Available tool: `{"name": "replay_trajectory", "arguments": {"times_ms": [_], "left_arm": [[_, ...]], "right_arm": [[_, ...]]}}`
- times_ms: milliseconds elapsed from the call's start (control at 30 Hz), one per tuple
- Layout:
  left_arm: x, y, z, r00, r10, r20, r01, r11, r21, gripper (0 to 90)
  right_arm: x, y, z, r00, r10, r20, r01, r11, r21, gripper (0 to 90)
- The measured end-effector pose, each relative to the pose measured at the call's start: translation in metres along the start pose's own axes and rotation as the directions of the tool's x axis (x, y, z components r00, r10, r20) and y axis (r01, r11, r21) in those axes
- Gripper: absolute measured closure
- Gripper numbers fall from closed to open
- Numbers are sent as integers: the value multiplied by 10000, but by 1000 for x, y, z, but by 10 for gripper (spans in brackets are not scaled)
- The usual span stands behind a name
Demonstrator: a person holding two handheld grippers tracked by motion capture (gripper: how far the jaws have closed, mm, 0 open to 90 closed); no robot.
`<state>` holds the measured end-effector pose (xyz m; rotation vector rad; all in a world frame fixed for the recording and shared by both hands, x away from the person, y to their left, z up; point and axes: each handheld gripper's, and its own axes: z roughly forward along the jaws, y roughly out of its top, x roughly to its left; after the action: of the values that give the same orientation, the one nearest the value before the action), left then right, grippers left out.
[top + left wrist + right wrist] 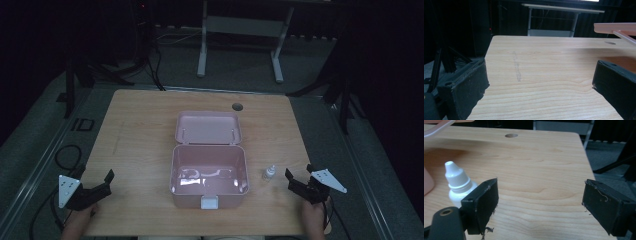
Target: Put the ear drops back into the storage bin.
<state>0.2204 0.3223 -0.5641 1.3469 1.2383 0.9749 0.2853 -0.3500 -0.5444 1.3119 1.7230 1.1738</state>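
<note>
Wooden table [140, 135] with open pink box [209, 175] and small dropper bottle [269, 173].

Open pink box [209, 172] sits mid-table [135, 135], small bottle [269, 173] just right.

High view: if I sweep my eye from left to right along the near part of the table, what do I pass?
Left gripper → open pink box → small white dropper bottle → right gripper.

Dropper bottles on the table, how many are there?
1. The small white-capped dropper bottle stands upright just right of the open pink box, by the right gripper. None visible inside the box.
</note>
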Motion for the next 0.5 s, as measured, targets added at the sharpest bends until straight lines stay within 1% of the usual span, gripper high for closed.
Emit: {"name": "replay_trajectory", "arguments": {"times_ms": [67,100,133,167,233,267,300,400,433,467,500], "left_arm": [[0,0,0,10000,11,0,-11,10000,16,4],[0,0,0,10000,4,1,-4,10000,18,4],[0,0,0,10000,-9,-1,9,10000,16,4],[0,0,0,10000,-11,1,11,10000,15,4],[0,0,0,10000,8,7,-8,10000,17,4],[0,0,0,10000,11,7,-12,10000,17,4],[0,0,0,10000,12,8,-12,10000,16,4],[0,0,0,10000,6,5,-6,10000,20,4],[0,0,0,10000,2,4,-2,10000,27,4],[0,0,0,10000,-8,5,8,10000,25,4],[0,0,0,10000,-5,10,5,10000,28,4]], "right_arm": [[-1,1,0,9999,82,-79,-82,10000,57,132],[-1,3,0,9996,174,-206,-172,9998,108,132],[-3,5,1,9983,423,-399,-414,9989,224,134],[-4,5,2,9980,479,-409,-466,9984,317,135],[-5,6,4,9982,541,-262,-523,9965,649,139],[-5,6,6,9976,603,-350,-570,9945,879,139],[-5,6,8,9975,573,-403,-525,9924,1117,139],[-4,9,11,9974,294,-664,-180,9861,1653,139],[-4,11,11,9966,197,-800,-42,9819,1895,139],[-4,13,12,9949,208,-987,12,9760,2177,139],[-3,14,13,9938,61,-1107,215,9690,2461,139]]}}
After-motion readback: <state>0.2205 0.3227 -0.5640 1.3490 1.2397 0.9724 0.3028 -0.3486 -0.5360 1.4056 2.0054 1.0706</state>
